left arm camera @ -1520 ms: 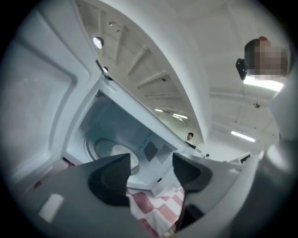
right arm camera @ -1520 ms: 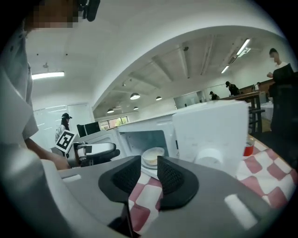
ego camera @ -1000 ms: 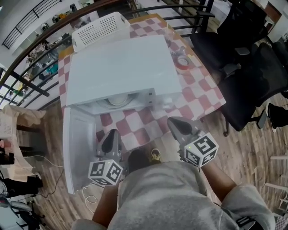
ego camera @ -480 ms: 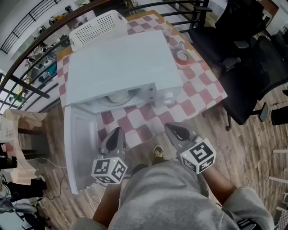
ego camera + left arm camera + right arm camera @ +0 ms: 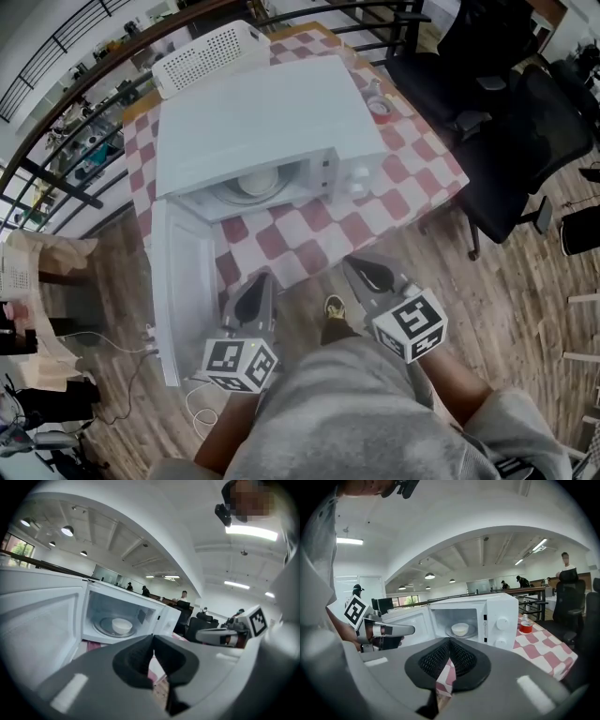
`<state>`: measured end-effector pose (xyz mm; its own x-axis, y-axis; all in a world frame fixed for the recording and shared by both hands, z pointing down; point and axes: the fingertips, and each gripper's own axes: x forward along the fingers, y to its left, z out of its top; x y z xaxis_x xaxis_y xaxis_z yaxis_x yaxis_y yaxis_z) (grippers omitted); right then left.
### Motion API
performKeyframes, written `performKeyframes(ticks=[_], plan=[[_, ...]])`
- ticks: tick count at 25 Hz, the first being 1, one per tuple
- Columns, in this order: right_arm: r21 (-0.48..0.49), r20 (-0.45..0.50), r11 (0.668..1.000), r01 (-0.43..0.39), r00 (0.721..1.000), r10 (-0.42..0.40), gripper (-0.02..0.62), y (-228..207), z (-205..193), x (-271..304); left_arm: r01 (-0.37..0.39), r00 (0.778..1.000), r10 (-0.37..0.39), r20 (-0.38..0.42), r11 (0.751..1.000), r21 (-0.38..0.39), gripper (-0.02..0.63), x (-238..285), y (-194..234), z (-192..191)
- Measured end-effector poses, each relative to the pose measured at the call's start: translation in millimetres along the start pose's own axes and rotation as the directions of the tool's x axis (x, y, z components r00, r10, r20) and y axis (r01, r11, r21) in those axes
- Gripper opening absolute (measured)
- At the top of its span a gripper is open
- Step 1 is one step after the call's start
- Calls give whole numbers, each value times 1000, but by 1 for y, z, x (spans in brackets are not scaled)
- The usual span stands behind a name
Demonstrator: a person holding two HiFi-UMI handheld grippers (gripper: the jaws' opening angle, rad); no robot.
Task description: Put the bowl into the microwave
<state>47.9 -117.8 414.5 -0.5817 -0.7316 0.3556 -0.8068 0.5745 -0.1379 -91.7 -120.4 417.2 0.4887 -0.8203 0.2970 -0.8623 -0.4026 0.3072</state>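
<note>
A white bowl (image 5: 256, 181) (image 5: 122, 626) (image 5: 460, 629) sits on the turntable inside the white microwave (image 5: 262, 122) (image 5: 499, 616), whose door (image 5: 180, 286) (image 5: 40, 625) hangs wide open to the left. Both grippers are held back from the table, close to the person's body. My left gripper (image 5: 253, 298) (image 5: 153, 641) is shut with nothing between its jaws, in front of the open door's edge. Level with it and to its right, my right gripper (image 5: 367, 272) (image 5: 449, 644) is shut and empty too, off the table's front edge.
The microwave stands on a red-and-white checked table (image 5: 412, 178). A white perforated basket (image 5: 211, 54) lies behind it, a red tape roll (image 5: 379, 111) and a small bottle (image 5: 526, 623) to its right. Black office chairs (image 5: 506, 122) stand at the right, a railing (image 5: 56, 141) behind.
The view has shifted so the microwave cavity and bowl show more fully. Both grippers have drawn slightly back toward the body, the left one shifting right.
</note>
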Motion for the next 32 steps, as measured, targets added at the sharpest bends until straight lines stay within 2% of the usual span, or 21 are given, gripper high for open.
performKeyframes(ticks=[5,8,14,24,28,32], plan=[[9,9,1000,23,1000,-23,0,30,-2,-15,48,998,-48,28,999,16,11,-36,-8,-4],[20,24,998,61,998,-61,0,44,3,-32,75,997,-75,8,997,8,11,-60,-11,-16],[43,39,994,105,994,-106,0,81,-4,-67,92,996,-93,17,995,27,11,-120,-17,-32],[30,24,994,110,994,-110,0,156,-33,-98,60,997,-61,55,998,19,11,-204,-9,-55],[29,35,994,108,993,-109,0,164,-37,-108,44,997,-48,64,997,56,11,-217,-14,-59],[40,34,993,110,993,-112,0,161,-40,-115,35,997,-38,64,998,48,12,-219,-22,-62]])
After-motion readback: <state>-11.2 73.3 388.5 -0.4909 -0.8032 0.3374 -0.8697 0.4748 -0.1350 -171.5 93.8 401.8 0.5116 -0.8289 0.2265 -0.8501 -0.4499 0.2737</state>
